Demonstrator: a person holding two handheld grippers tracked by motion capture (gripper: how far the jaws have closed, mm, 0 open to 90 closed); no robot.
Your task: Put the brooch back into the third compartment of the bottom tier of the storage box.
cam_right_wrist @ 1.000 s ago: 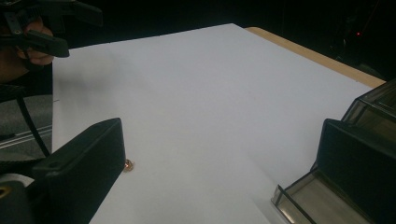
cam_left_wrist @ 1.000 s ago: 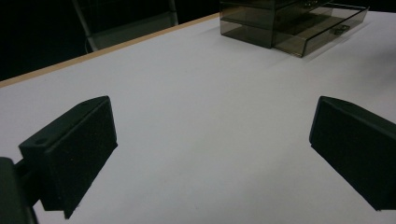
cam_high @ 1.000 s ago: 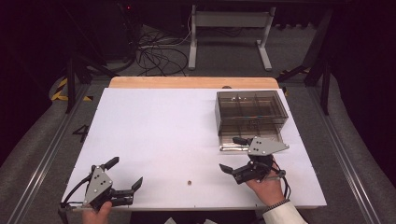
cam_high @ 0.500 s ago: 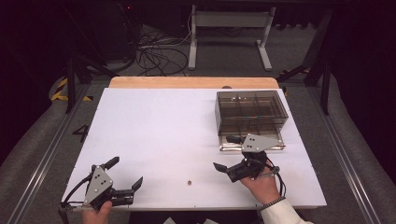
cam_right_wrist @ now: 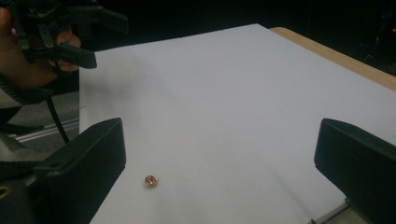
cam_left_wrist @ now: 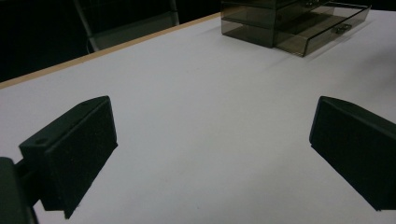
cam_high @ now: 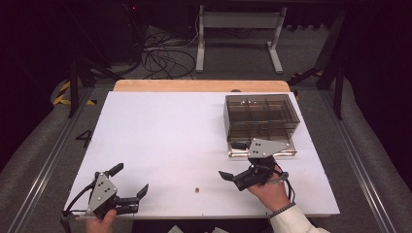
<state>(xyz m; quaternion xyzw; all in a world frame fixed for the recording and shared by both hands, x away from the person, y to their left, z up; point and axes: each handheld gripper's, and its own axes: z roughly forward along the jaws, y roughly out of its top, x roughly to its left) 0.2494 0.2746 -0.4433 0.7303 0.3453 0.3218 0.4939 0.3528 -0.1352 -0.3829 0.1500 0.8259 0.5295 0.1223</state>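
Dark floor and a tangle of cables (cam_high: 160,53) sit beyond a white tabletop (cam_high: 184,136) with a wooden strip along its far edge. Up at about two o'clock on the white sheet stands a smoky see-through drawer box (cam_high: 261,116), its upper tier split into compartments, and its bottom drawer (cam_high: 262,148) pulled out toward the near side. From the left gripper view that same box (cam_left_wrist: 289,21) sits far off at the top right, drawer (cam_left_wrist: 322,28) open.

Down at seven o'clock, the left claw (cam_high: 131,187) rests low near the tabletop's near edge, held by a hand (cam_high: 99,224) at the bottom of the frame. Its jaws stand wide apart with nothing between them but bare white surface.

Over at five o'clock, the right claw (cam_high: 232,160) is held by the other hand (cam_high: 267,191), a white sleeve (cam_high: 296,224) at the wrist. It points toward nine o'clock, jaws spread wide and empty, one tip just beside the open drawer's front.

Between the two claws, at six o'clock, lies a tiny brownish bead (cam_high: 197,190) on the white sheet. In the right gripper view the bead (cam_right_wrist: 150,181) looks shiny and amber, lying ahead of the jaws and closer to the left-hand one, touching neither. Farther off in that view, the left claw (cam_right_wrist: 88,37) shows at the top left, also open.
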